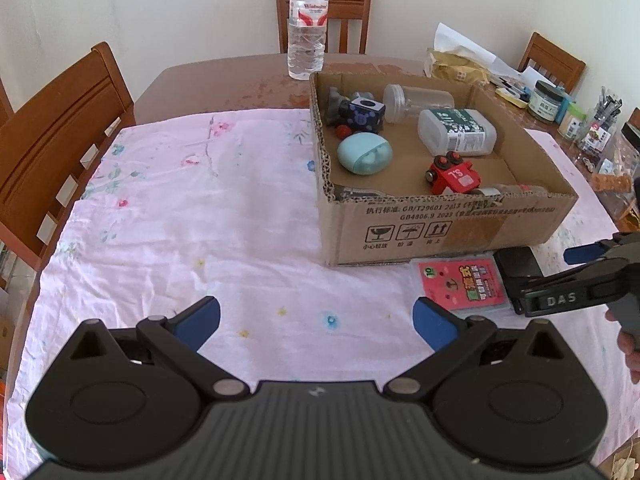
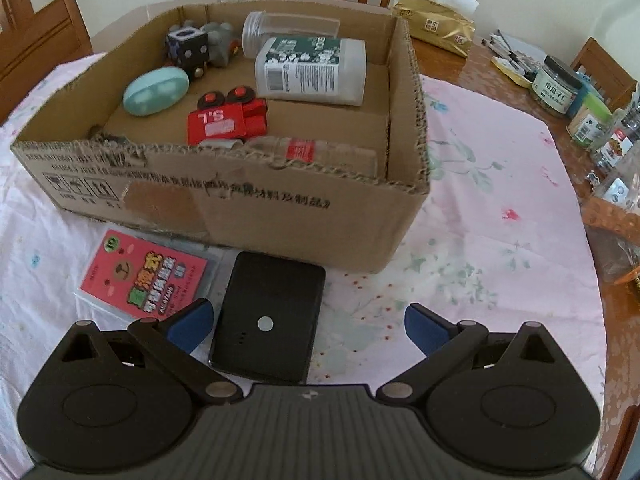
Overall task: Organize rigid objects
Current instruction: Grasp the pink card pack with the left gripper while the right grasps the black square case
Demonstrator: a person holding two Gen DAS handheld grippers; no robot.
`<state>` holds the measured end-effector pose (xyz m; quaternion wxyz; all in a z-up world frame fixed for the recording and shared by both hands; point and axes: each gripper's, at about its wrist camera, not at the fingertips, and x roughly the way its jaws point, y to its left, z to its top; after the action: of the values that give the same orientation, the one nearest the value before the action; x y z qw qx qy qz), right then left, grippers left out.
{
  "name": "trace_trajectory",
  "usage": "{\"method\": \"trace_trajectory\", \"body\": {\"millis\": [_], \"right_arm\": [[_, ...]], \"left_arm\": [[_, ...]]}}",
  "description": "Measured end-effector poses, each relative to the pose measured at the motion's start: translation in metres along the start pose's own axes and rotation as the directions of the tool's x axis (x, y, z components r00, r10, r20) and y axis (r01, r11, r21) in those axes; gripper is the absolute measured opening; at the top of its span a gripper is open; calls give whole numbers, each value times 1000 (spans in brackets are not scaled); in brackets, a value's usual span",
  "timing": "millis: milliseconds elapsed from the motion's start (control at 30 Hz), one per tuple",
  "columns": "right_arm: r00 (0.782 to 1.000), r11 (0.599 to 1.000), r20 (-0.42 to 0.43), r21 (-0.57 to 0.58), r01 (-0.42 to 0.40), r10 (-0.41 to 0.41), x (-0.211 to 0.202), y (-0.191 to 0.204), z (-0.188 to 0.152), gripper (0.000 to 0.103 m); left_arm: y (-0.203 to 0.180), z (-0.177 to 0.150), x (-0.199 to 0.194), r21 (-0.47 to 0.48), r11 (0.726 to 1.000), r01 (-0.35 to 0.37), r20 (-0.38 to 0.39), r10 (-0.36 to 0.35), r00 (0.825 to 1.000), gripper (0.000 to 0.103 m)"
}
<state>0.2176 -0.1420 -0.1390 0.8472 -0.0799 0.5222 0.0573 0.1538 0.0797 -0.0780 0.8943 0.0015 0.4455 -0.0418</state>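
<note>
Brown corrugated cardboard box (image 2: 248, 200) on the pink floral tablecloth (image 1: 180, 208) already holds most items: white green-labelled plastic jar (image 2: 316, 70), red toy truck (image 2: 226, 120), pale blue oval case (image 2: 156, 92). Two remain outside against its near wall: flat black rectangular case (image 2: 268, 320) and, left of it, pink printed card pack (image 2: 144, 274). Right gripper (image 2: 308, 326) spread wide over the black case, not yet gripping; left gripper (image 1: 316, 326) also spread, empty, near-left.
</note>
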Motion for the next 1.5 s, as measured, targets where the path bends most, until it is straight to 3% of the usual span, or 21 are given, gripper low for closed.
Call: {"method": "trace_trajectory", "body": {"millis": [367, 667, 867, 1200, 1500], "right_arm": [[1000, 995, -7, 98, 6, -6, -3, -20, -18, 103], [999, 989, -23, 139, 44, -41, -12, -52, -37, 103], [1000, 995, -10, 96, -3, 4, -10, -72, -40, 103], [998, 998, 27, -8, -60, 61, -12, -75, -44, 103], [996, 997, 44, -25, -71, 72, -14, -76, -46, 103]], "left_arm": [[-4, -5, 12, 48, 996, 71, -31, -70, 997, 102], [-35, -3, 24, 102, 988, 115, -63, -109, 992, 102], [-65, 1, 36, 92, 991, 98, -88, -90, 992, 102], [-107, 9, 63, 28, 1000, 7, -96, -4, 995, 102], [-129, 8, 82, 63, 997, -39, -108, 46, 993, 102]]}}
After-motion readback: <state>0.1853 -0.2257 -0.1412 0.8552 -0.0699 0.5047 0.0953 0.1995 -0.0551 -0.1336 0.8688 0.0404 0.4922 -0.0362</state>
